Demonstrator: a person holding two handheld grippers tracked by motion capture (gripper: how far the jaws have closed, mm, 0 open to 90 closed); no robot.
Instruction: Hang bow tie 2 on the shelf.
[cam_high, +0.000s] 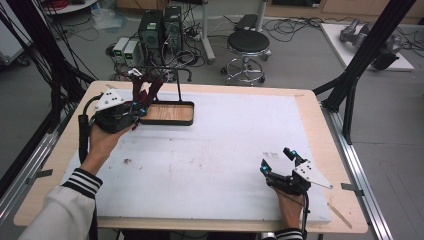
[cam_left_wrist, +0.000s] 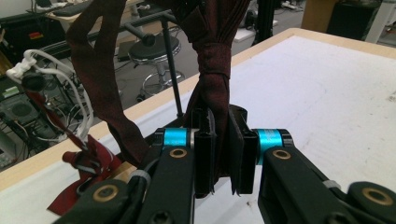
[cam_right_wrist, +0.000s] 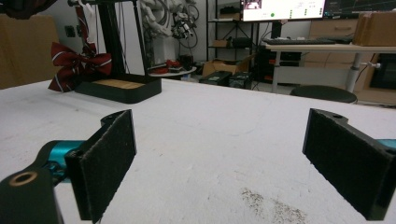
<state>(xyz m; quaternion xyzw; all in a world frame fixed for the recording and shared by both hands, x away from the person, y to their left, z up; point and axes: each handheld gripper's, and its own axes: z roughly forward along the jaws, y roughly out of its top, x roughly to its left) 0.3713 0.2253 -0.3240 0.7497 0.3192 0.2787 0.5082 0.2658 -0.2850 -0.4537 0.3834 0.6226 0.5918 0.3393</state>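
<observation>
A dark red tie (cam_high: 143, 90) hangs from the black rack of a stand with a wooden base tray (cam_high: 186, 121) at the back left of the table. My left gripper (cam_high: 139, 108) is at the tray's left end, shut on the tie's lower part. In the left gripper view the jaws (cam_left_wrist: 224, 142) pinch the fabric just below the tie's knot (cam_left_wrist: 215, 65), and a striped red bow tie (cam_left_wrist: 88, 161) lies beside them. My right gripper (cam_high: 275, 158) rests open on the mat near the front right, its pads (cam_right_wrist: 105, 158) wide apart with nothing between them.
A white mat (cam_high: 215, 155) covers most of the wooden table. The stand's thin pole (cam_left_wrist: 171, 70) rises behind the tie. In the right gripper view the bow tie (cam_right_wrist: 77, 65) sits at the left end of the stand base (cam_right_wrist: 123, 89). A stool (cam_high: 248, 45) and computers stand beyond the table.
</observation>
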